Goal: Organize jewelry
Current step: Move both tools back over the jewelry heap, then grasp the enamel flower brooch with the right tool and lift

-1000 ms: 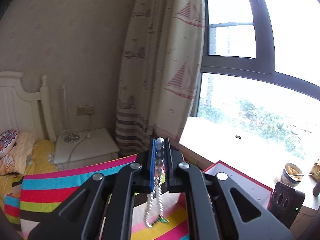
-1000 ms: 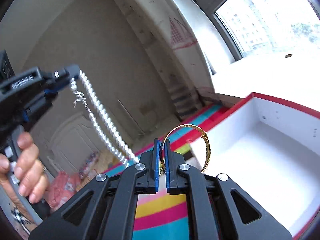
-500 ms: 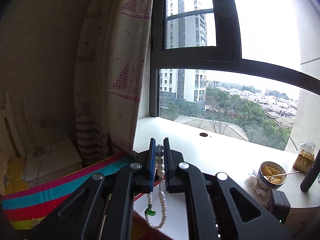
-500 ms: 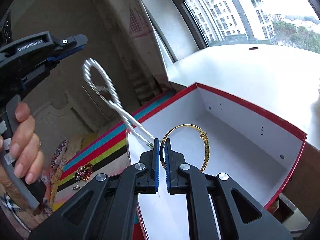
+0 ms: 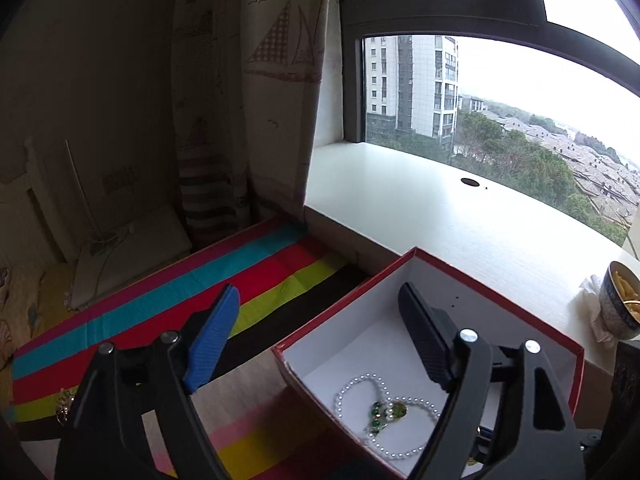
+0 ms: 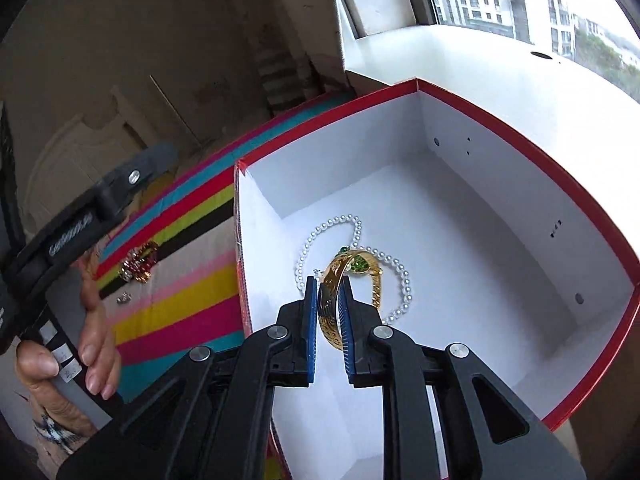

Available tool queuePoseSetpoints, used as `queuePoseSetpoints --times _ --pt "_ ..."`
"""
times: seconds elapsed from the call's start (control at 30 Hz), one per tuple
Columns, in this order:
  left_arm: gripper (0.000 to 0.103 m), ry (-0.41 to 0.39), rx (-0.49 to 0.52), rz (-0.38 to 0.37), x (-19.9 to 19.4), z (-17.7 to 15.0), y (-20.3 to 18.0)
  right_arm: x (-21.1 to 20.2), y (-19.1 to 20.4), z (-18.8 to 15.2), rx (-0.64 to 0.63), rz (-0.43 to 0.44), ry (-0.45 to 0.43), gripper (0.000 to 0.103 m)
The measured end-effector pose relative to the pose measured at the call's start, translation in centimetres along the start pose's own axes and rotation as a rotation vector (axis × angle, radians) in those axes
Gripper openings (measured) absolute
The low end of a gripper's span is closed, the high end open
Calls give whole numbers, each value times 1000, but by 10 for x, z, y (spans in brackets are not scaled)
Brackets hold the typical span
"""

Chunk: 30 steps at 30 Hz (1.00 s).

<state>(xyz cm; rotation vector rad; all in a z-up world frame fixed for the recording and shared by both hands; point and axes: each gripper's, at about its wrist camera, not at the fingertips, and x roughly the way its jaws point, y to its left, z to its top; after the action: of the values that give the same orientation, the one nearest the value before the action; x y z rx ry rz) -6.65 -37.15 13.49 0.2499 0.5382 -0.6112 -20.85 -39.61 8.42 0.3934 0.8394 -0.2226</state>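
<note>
Left gripper [image 5: 316, 332]: jaws just opened wide, empty; its pearl necklace [image 5: 384, 412] lies dropped on the floor of the red-rimmed box [image 5: 496, 292].
Right gripper [image 6: 329, 312]: jaws just opening slightly, gold bangle [image 6: 340, 280] between them over the necklace, likely being released.
Hidden: pad contact with the bangle unclear; brooch [image 6: 138, 266] on the striped cloth [image 6: 180, 312] blurred.

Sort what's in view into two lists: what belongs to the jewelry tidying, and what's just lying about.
Belongs to the job:
- box
- pearl necklace, lying in the box
- gold bangle, between the right gripper's just-opening jaws
- left gripper, open
- brooch and small piece on the striped cloth

Lying about:
- bowl
- curtain
- windowsill
</note>
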Motion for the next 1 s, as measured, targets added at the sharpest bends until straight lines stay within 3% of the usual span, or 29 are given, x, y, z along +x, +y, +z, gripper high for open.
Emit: queuePoseSetpoints --times 0.03,0.1,0.13,0.2,0.27,0.37,0.5,0.63,0.67,0.73,0.93,1.0 --pt "90 -1 -10 11 -2 -5 6 1 2 0 -19 -25 8 25" --pt "95 -4 -44 29 -9 -24 25 1 4 1 -38 -30 2 79" --pt "95 -1 -58 47 -14 -33 36 -2 2 2 -41 -45 -19 84" --pt "96 5 -101 90 -25 -56 58 -14 -4 7 0 20 -58 87" --pt "98 7 -166 122 -39 -76 87 -35 -6 9 45 23 -135 87" --pt "99 33 -284 166 -57 -111 141 -58 21 9 -13 64 -262 87" --pt "99 39 -407 340 -89 -151 224 -46 100 -9 -263 162 -321 87" --pt "99 41 -562 466 -119 -188 307 7 176 -41 -470 278 -222 85" --pt "99 46 -593 481 -123 -195 319 24 191 -46 -498 317 -178 76" --pt "99 54 -674 484 -131 -218 348 60 228 -55 -552 388 -71 71" --pt "99 105 -787 463 -129 -262 371 145 304 -50 -722 469 122 67" --pt "99 68 -827 455 -133 -265 376 165 326 -56 -799 453 176 67"
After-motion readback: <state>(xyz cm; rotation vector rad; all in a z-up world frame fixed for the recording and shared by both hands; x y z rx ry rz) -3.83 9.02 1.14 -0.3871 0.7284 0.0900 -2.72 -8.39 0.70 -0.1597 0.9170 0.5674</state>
